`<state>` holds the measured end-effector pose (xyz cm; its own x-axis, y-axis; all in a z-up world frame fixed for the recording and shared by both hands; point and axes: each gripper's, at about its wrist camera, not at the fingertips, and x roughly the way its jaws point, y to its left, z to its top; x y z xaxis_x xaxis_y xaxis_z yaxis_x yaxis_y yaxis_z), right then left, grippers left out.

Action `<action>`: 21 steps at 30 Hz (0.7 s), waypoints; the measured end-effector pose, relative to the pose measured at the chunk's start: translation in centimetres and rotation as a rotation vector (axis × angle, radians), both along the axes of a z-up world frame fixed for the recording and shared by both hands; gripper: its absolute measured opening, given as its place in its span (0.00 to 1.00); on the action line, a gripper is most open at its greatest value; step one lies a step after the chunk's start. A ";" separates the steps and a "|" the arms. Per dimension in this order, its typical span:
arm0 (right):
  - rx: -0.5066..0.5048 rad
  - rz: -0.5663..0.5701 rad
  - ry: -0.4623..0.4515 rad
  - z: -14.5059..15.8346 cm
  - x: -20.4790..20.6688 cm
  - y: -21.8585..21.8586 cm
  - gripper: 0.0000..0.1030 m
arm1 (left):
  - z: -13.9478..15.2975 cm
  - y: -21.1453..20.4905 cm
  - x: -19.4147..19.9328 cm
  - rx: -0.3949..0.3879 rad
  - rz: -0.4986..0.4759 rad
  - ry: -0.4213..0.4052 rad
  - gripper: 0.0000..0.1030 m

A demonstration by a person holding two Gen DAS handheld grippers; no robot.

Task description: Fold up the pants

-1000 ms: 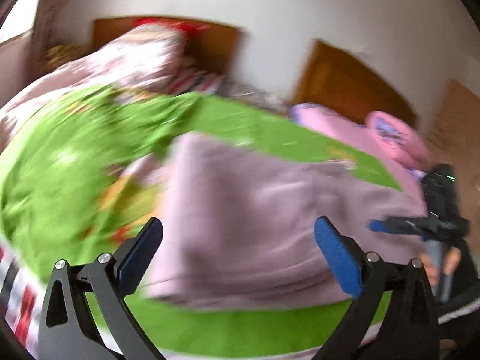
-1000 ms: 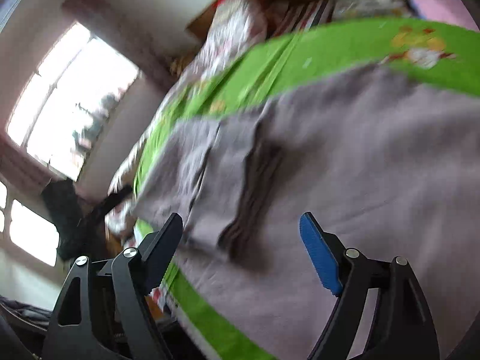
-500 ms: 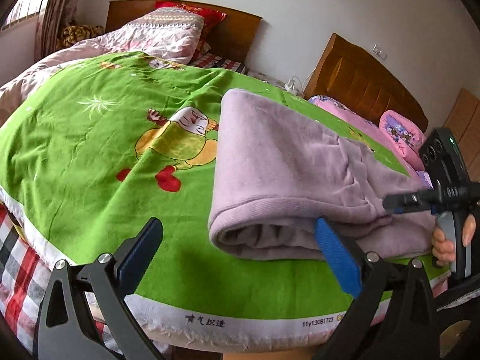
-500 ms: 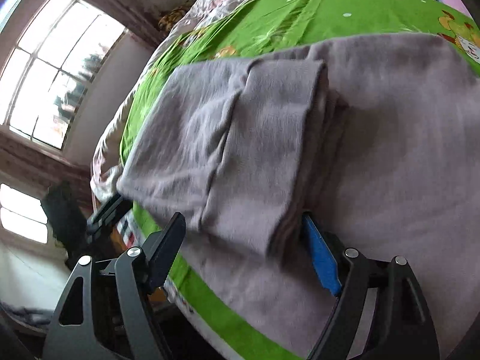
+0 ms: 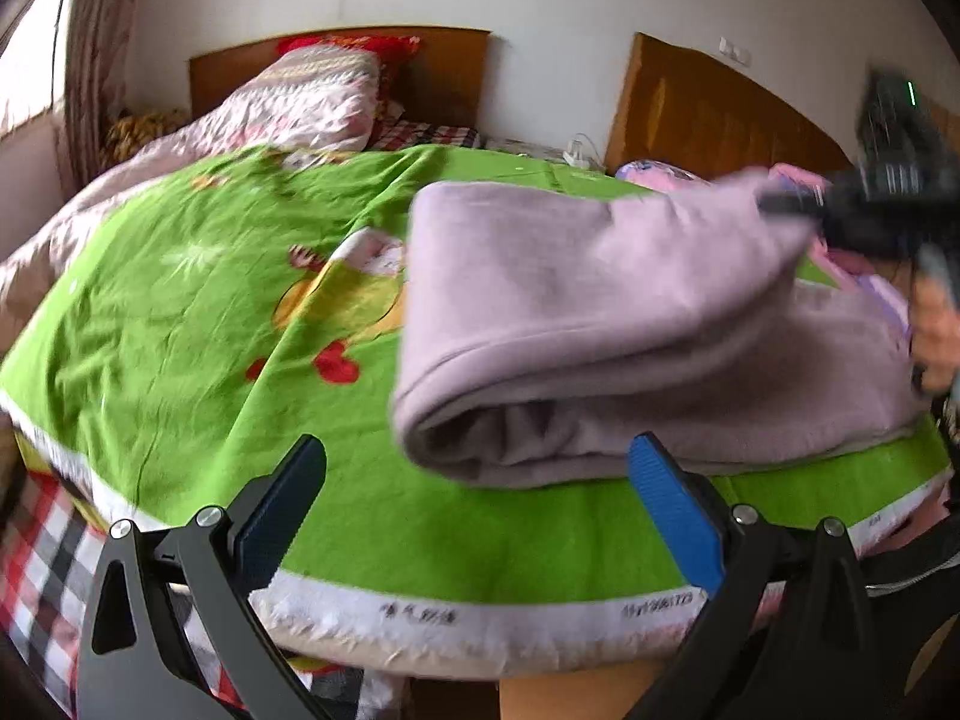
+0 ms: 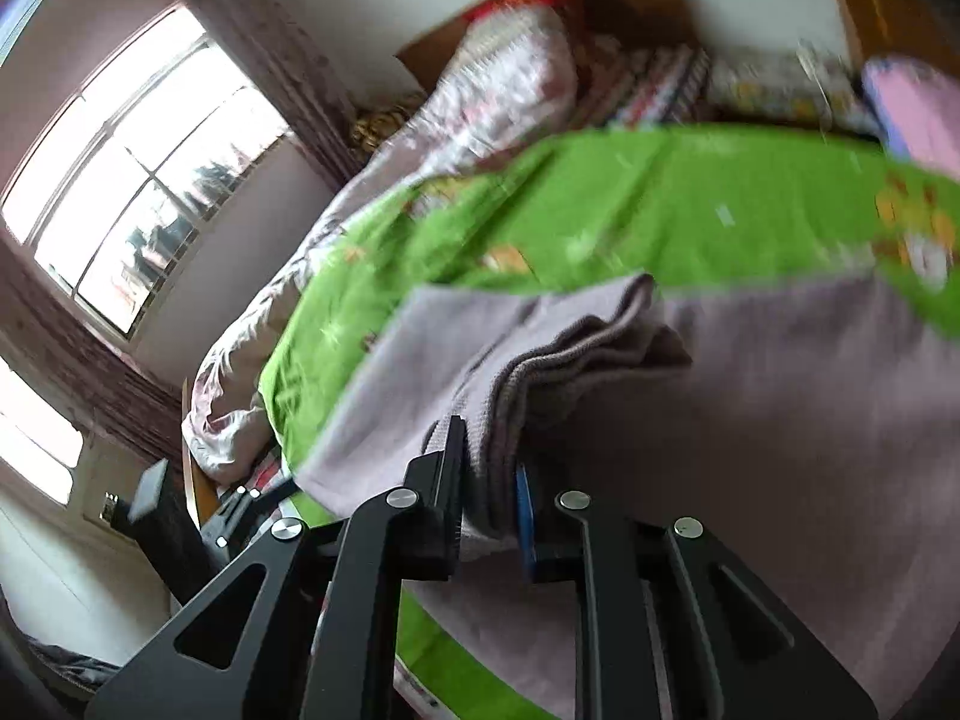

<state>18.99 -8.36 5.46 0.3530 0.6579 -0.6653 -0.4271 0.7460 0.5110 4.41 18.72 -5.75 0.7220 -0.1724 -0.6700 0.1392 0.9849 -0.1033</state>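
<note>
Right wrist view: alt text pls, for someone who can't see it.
The right gripper has just closed and is clamped on the bunched layers at one edge of the lilac-grey pants, which lie on a green printed bedspread. Behind are a rumpled floral quilt and a bright window; the picture is motion-blurred.

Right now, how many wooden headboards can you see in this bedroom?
2. One headboard stands against the far wall behind the red pillow; the other headboard is to its right, behind the pink bedding. More may be out of view.
</note>
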 end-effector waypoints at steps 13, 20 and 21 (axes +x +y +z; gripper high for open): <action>-0.047 0.063 -0.298 9.9 0.5 4.0 0.12 | -1.4 4.6 4.2 -0.020 0.210 0.069 0.99; -0.122 -0.150 -0.033 -0.2 -2.5 -3.4 0.12 | -2.0 4.7 4.4 -0.031 0.187 0.086 0.99; -0.133 -0.171 0.011 -2.0 -3.1 -4.1 0.12 | -2.1 4.4 4.5 -0.017 0.173 0.090 0.99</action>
